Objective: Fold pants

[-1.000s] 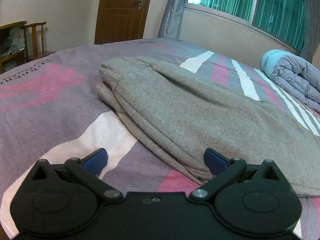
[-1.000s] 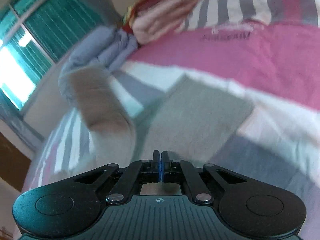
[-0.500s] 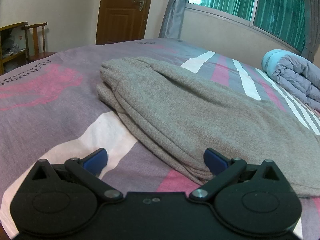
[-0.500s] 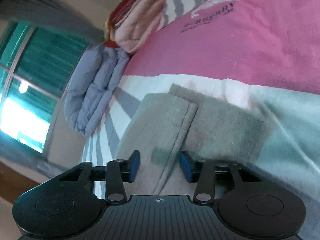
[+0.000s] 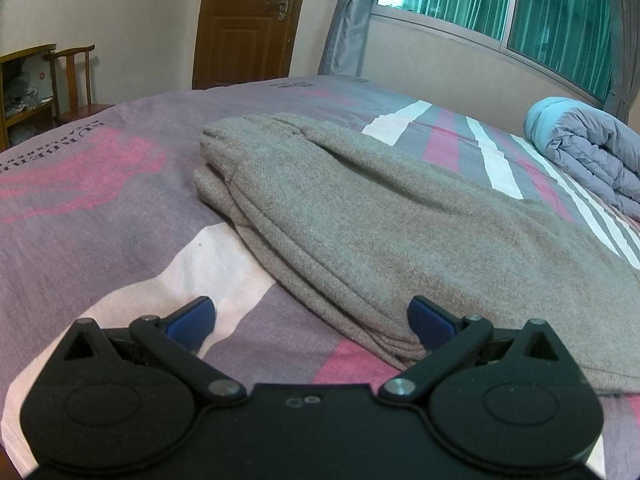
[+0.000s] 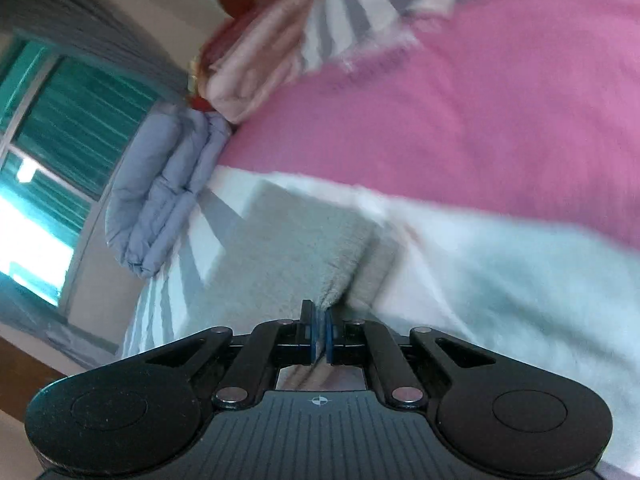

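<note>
Lettering on bedsheet [image 5: 100,216]: unreadable | pants [image 5: 400,216]: grey | right gripper [image 6: 319,334]: pinching pants

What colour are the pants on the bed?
Grey-beige knit pants, plain with no pattern; the left wrist view shows them best.

The pants [image 5: 400,216] are coarse, nubbly grey knit cloth; the bed [image 5: 100,208] sheet is smooth matt cotton; the door [image 5: 244,20] at twelve o'clock is glossy varnished wood.
</note>
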{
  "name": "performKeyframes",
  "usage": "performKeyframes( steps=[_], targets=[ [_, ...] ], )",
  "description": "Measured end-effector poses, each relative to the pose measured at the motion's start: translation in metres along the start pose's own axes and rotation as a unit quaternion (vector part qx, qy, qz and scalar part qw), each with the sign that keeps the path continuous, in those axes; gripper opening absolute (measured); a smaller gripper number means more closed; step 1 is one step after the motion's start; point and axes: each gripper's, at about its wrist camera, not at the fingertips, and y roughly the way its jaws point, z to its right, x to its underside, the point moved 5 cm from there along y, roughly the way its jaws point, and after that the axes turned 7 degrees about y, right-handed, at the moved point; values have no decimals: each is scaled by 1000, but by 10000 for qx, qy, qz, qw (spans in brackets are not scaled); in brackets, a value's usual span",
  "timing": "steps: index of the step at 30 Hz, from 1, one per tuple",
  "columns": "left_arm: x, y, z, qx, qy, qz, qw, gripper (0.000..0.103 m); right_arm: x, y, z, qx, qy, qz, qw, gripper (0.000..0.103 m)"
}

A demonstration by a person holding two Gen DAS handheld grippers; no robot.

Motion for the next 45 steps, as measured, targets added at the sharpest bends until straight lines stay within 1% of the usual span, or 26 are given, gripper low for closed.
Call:
performKeyframes(
  steps=[3, 6, 8, 10, 13, 17, 19, 20, 21, 22, 23, 26, 28, 31, 32, 33, 34, 36, 38, 39, 40, 41, 42, 43, 44, 45],
  targets=[
    [0, 0, 0, 0, -6, 7, 10000, 97, -1, -4, -3, -60, -28, 53, 10000, 4],
    [0, 1, -1, 2, -9, 9, 10000, 97, -4, -17, -14, -309, -52, 172, 9994, 4],
    [0, 0, 0, 0, -5, 4, 10000, 97, -4, -15, -17, -245, -170, 180, 9994, 4],
    [0, 0, 0, 2, -9, 4, 10000, 97, -3, -6, -11, -90, 4, 73, 9999, 4],
    [0, 0, 0, 0, -9, 7, 10000, 97, 0, -11, -9, -211, 83, 126, 9997, 4],
    [0, 0, 0, -3, -12, 4, 10000, 97, 6, -5, -3, -94, -45, 81, 9999, 4],
    [0, 0, 0, -3, -7, 7, 10000, 97, 4, -6, -1, -175, 91, 82, 9998, 5],
    [0, 0, 0, 1, -9, 9, 10000, 97, 4, -10, -2, -189, 106, 100, 9997, 12],
    [0, 0, 0, 0, -12, 13, 10000, 97, 4, -16, -4, -194, 71, 166, 9996, 27],
    [0, 0, 0, -5, -14, 18, 10000, 97, 3, -23, -5, -258, 38, 267, 9993, 37],
    [1, 0, 0, -9, -13, 23, 10000, 97, 3, -29, -5, -316, 13, 317, 9990, 38],
    [1, 0, 1, -12, -11, 23, 10000, 97, 2, -23, 2, -121, 127, 129, 9998, 38],
    [1, 0, 1, -11, -10, 18, 10000, 97, -1, -17, 1, -55, 185, 113, 9997, 38],
    [1, 0, 1, -16, -10, 13, 10000, 97, -6, 0, -11, 248, -64, -91, 9996, 37],
    [1, 0, 1, -13, -10, 15, 10000, 97, -8, 5, -17, 323, -265, -161, 9990, 18],
    [1, 0, 1, -13, -7, 13, 10000, 97, -11, 7, -20, 355, -433, -194, 9982, 10],
    [1, 0, 1, -12, -1, 14, 10000, 97, -14, 4, -25, 231, -509, -177, 9983, 10],
    [1, 0, 1, -4, 2, 18, 10000, 97, -21, -17, -43, -362, -805, 153, 9960, 10],
    [1, 0, 1, 2, -4, 20, 10000, 97, -18, -32, -51, -645, -1121, 479, 9904, 10],
    [1, 0, 0, 0, -4, 18, 10000, 97, -16, -30, -46, -574, -1133, 526, 9905, 10],
    [1, 0, 0, 1, -7, 18, 10000, 97, -15, -19, -34, -284, -1031, 436, 9933, 10],
    [1, 0, 0, 6, -12, 20, 10000, 97, -13, 1, -12, 210, -719, 134, 9971, 10],
    [1, 0, 0, 10, -15, 22, 10000, 97, -9, 13, 3, 299, -400, -105, 9987, 10],
    [2, 0, -1, 17, -16, 26, 10000, 97, -9, 10, 5, 147, -289, -36, 9995, 14],
    [2, 0, -1, 24, -22, 36, 10000, 97, -9, 4, 1, 169, -393, -22, 9991, 18],
    [2, 0, -1, 33, -37, 53, 10000, 97, -7, -7, -7, 246, -611, 122, 9978, 24]
  ],
)
